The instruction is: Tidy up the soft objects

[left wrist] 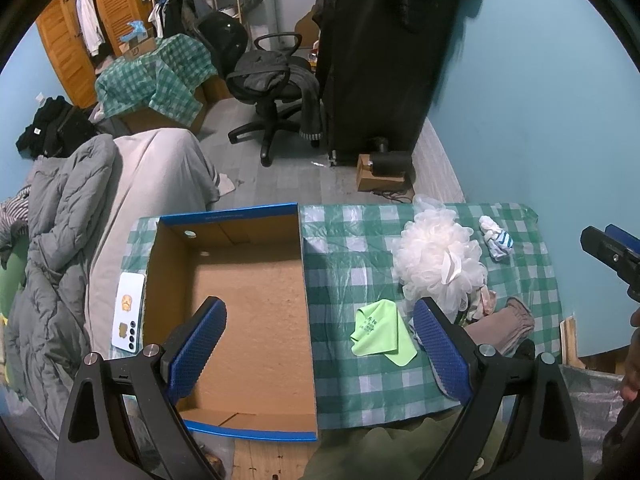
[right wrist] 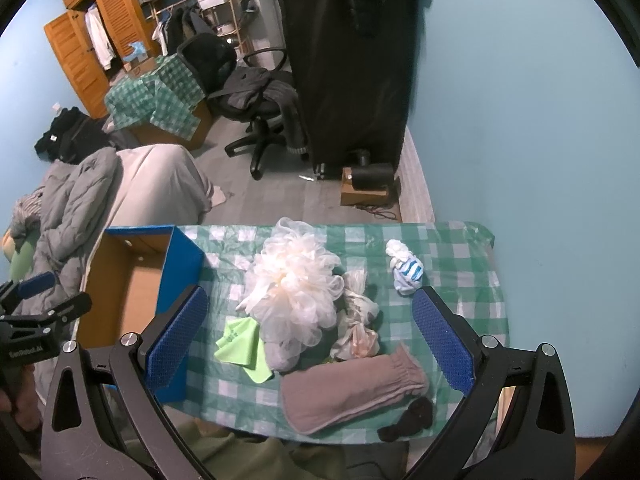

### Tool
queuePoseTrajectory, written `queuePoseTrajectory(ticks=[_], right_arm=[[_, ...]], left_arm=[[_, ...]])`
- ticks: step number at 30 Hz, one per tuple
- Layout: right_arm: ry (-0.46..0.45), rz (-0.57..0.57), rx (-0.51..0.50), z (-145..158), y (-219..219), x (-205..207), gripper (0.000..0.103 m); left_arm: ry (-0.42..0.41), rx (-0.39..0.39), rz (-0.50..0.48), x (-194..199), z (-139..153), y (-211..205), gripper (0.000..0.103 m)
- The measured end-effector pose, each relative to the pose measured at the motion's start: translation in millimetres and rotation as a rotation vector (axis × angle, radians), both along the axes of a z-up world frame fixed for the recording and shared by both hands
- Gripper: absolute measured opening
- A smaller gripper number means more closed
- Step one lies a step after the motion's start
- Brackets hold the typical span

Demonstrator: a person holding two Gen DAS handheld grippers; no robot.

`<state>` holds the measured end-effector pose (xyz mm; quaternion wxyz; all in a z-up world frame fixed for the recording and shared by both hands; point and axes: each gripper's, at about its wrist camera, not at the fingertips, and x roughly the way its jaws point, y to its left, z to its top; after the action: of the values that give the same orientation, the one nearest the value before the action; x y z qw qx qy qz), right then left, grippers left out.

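Note:
An open cardboard box with a blue rim stands empty on the left of the green checked table. My left gripper hovers open over the box's right wall, holding nothing. To its right lie a lime green cloth, a white mesh bath pouf, a white-and-blue sock bundle and a taupe mitt. My right gripper is open above the pouf, a knotted plastic bag, the mitt and a black sock.
A white phone lies on the bed beside the box, next to a grey quilt. The blue wall borders the table's right side. Beyond the table are an office chair and a black fabric wardrobe.

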<state>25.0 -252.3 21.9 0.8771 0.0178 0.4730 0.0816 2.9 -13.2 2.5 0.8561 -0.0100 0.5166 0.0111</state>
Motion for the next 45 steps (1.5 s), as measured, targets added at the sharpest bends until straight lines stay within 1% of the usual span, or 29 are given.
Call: queuePoseTrajectory(ticks=[14,19,26,45], right_arm=[[0.006,0.003,0.006,-1.0,-0.1,1.2,0.102],[0.004,0.003,0.004,-1.7,-0.2,2.0,0.102],[0.007,0.003,0.007,-3.0,-1.1,2.0,0.101],[0.014,-0.001,0.014,-6.5,-2.3,2.4,0.101]], left_arm=[[0.004,0.003,0.005,1.2,0.2,-2.0,0.096],[0.011,-0.024,0.015,0.6,1.5,-0.6,0.096],[0.007,-0.034,0.025,2.8,2.8,-2.3,0.096],[0.016,-0.026,0.012,2.8,-1.0,-8.9,0.096]])
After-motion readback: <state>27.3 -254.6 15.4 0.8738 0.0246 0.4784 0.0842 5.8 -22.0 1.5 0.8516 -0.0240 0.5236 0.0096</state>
